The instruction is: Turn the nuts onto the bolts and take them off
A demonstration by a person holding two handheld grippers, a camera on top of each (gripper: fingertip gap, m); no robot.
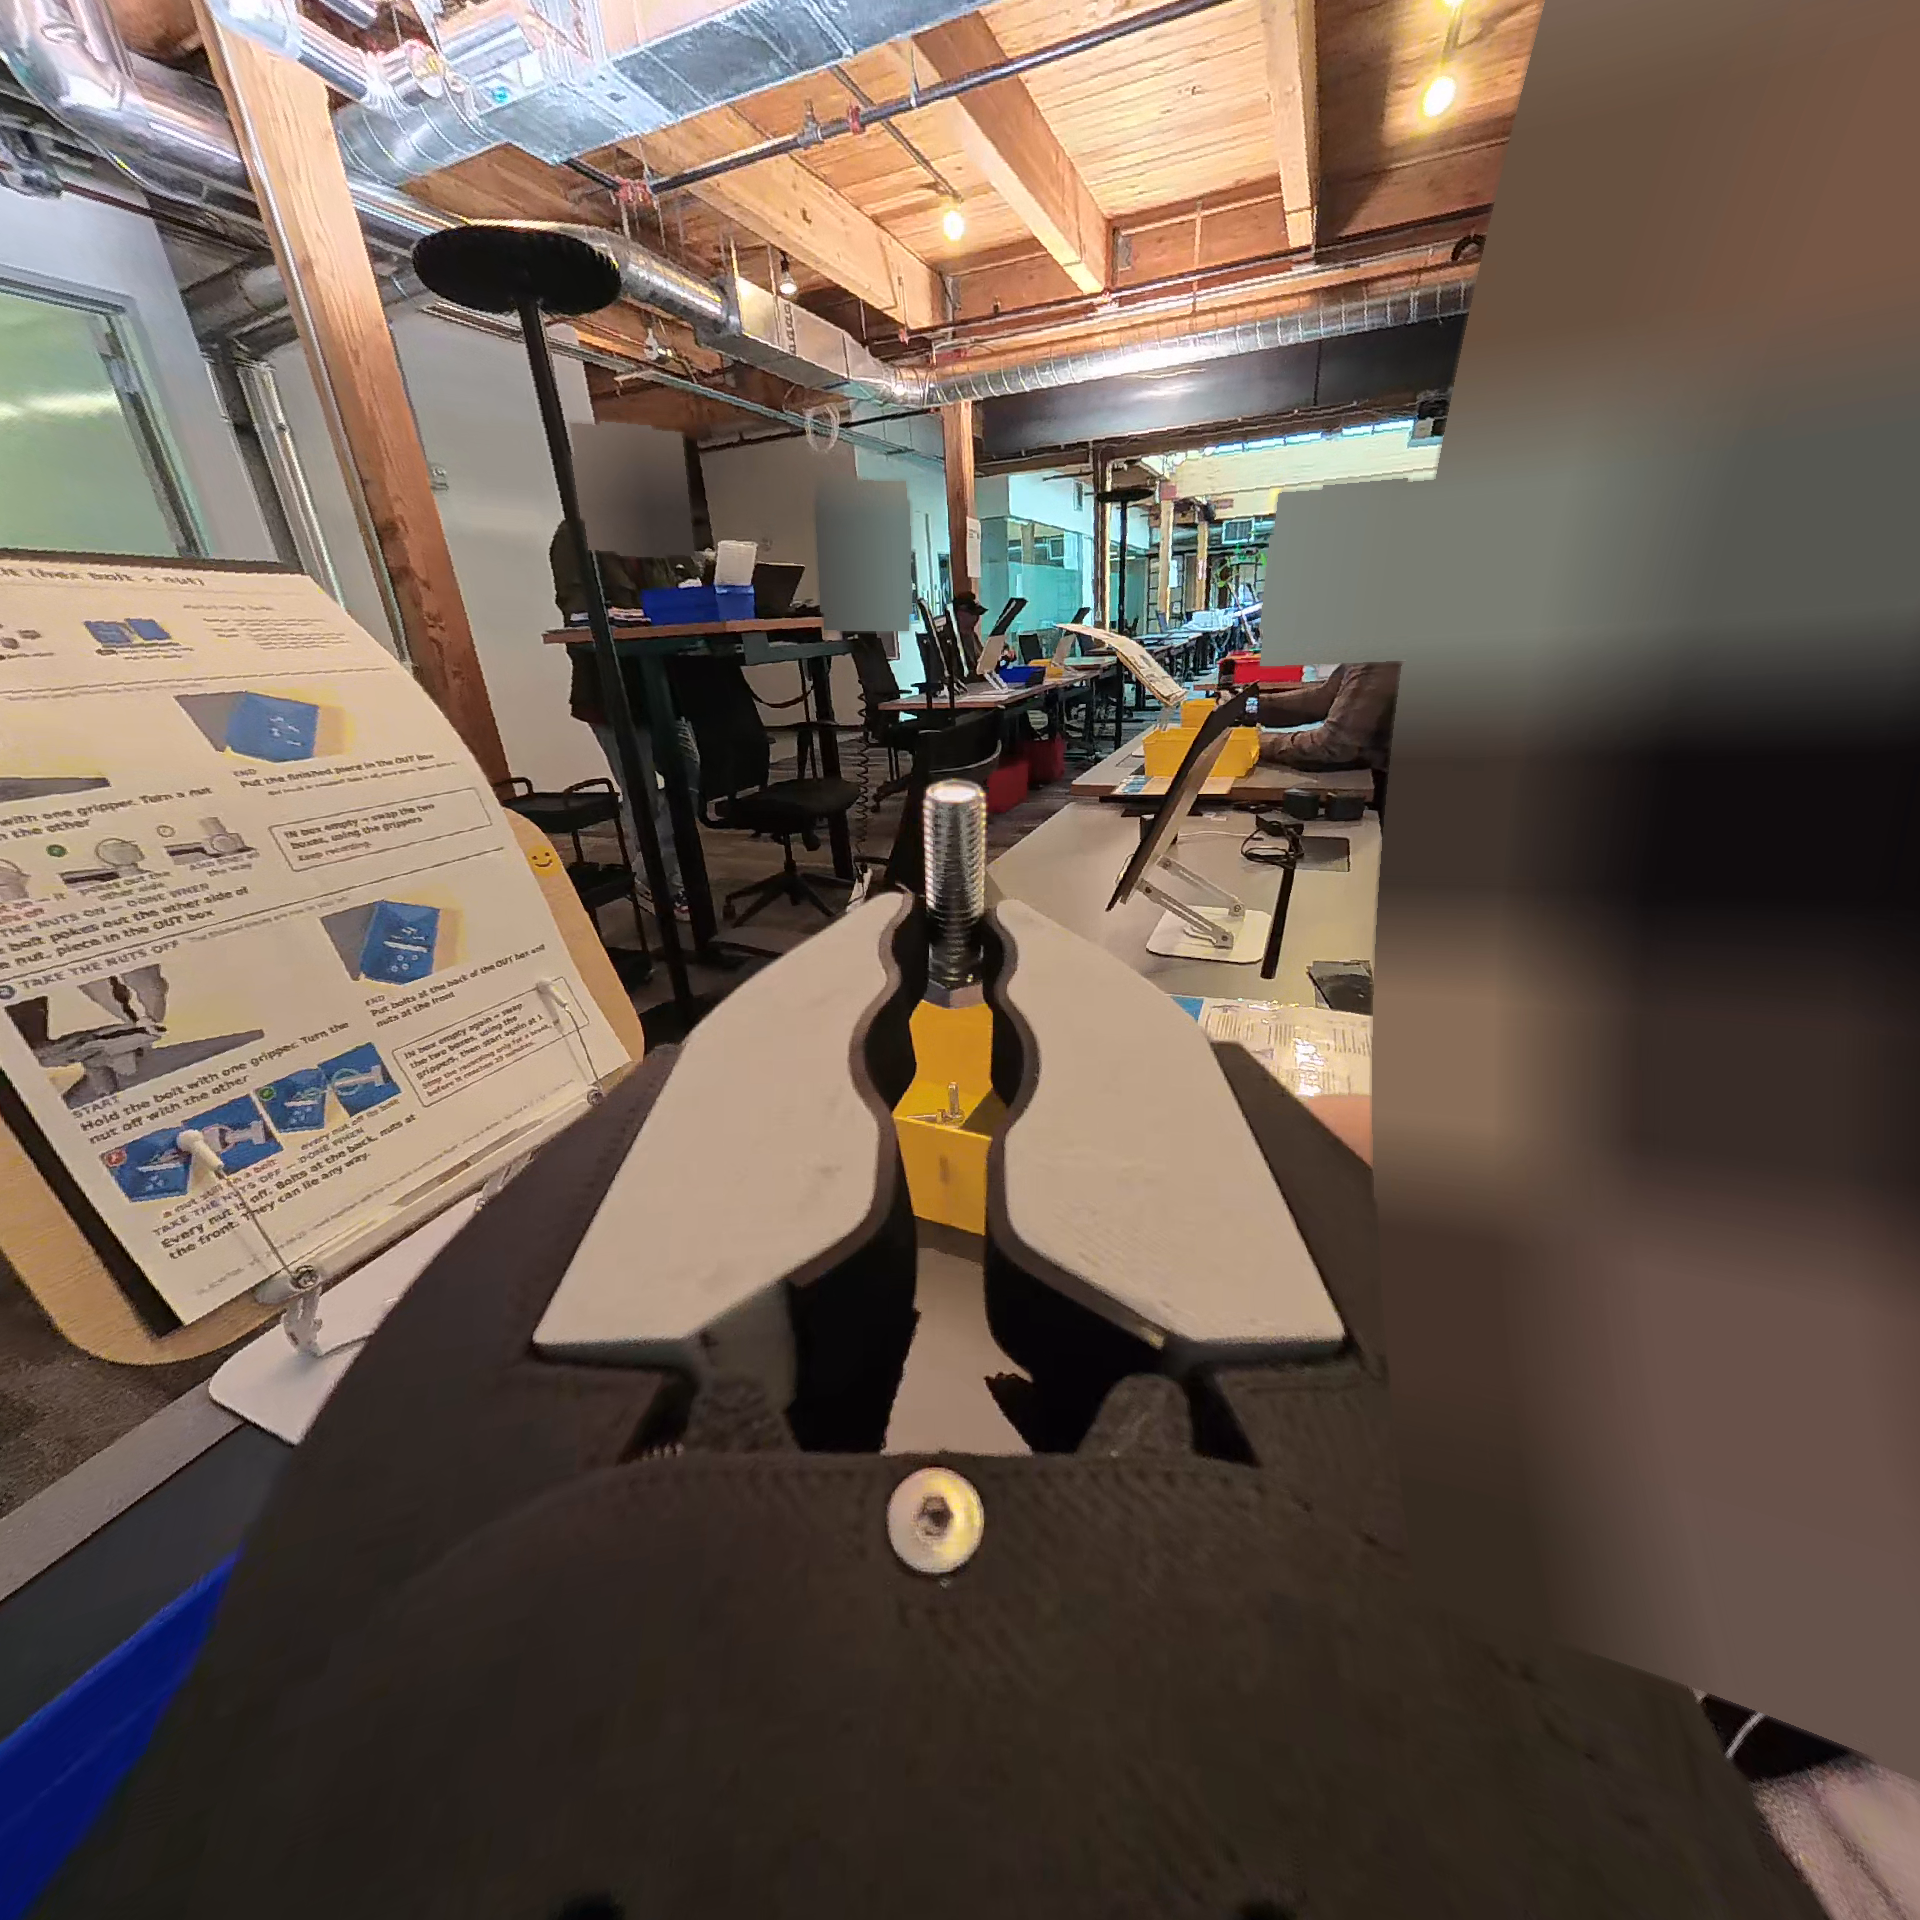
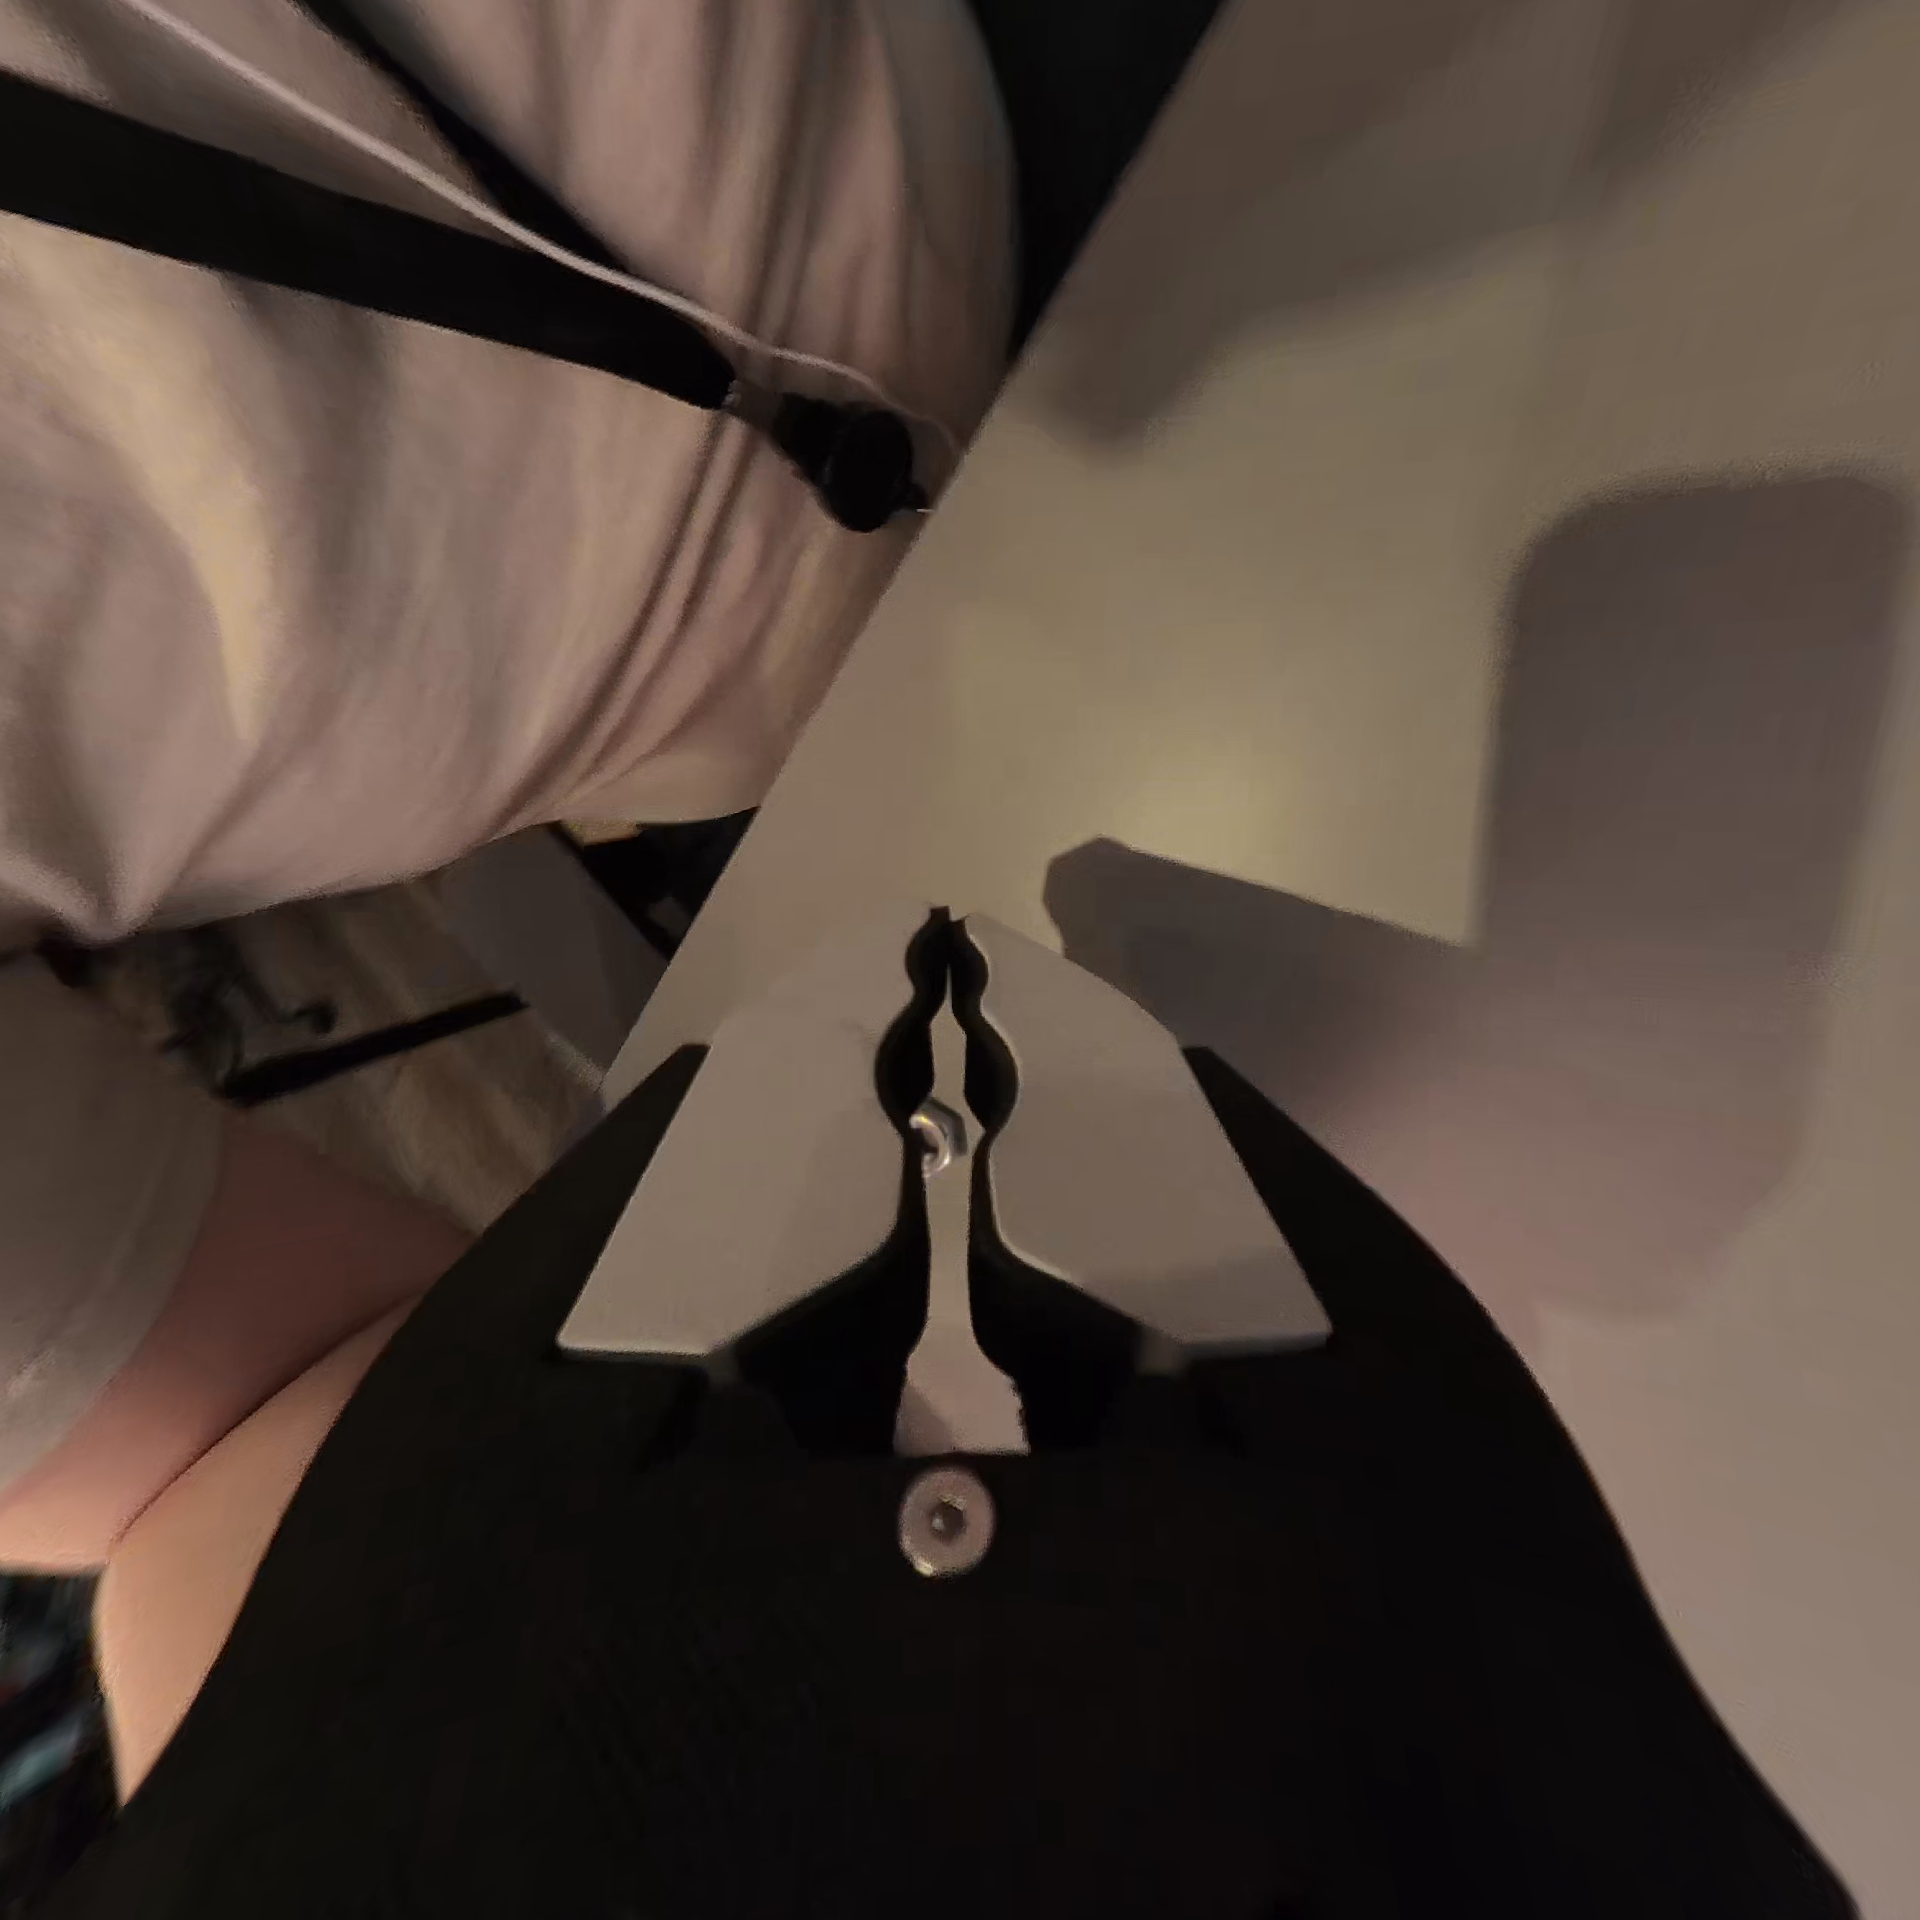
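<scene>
My left wrist view gives me the room: wooden ceiling beams and silver ducting across the top, an instruction sheet [image 1: 260, 935] propped on a stand at the left of the frame, and further benches with chairs running back through the middle. A large blurred patch covers the right side. In the centre, the left gripper [image 1: 954, 940] has its jaws closed narrowly on a silver bolt [image 1: 954, 868]. The bolt stands upright, its threaded shaft rising above the jaw tips and its head end pinched between them. Below the bolt, seen through the gap in the jaws, sits a yellow bin [image 1: 943, 1138] with a small piece of hardware inside it. A blue bin [image 1: 94, 1704] edges into the lower left corner.

My right wrist view shows none of that. It looks down, dim and blurred, at the pale bench [image 2: 1195, 727] with soft shadows across the right, and at a person's light clothing with a black strap [image 2: 416, 270] filling the upper left. The right gripper [image 2: 951, 925] has its jaws drawn nearly together, tips almost touching. A small silver nut [image 2: 938, 1135] sits farther back between them, in the rounded recess below the tips, gripped on both sides.
</scene>
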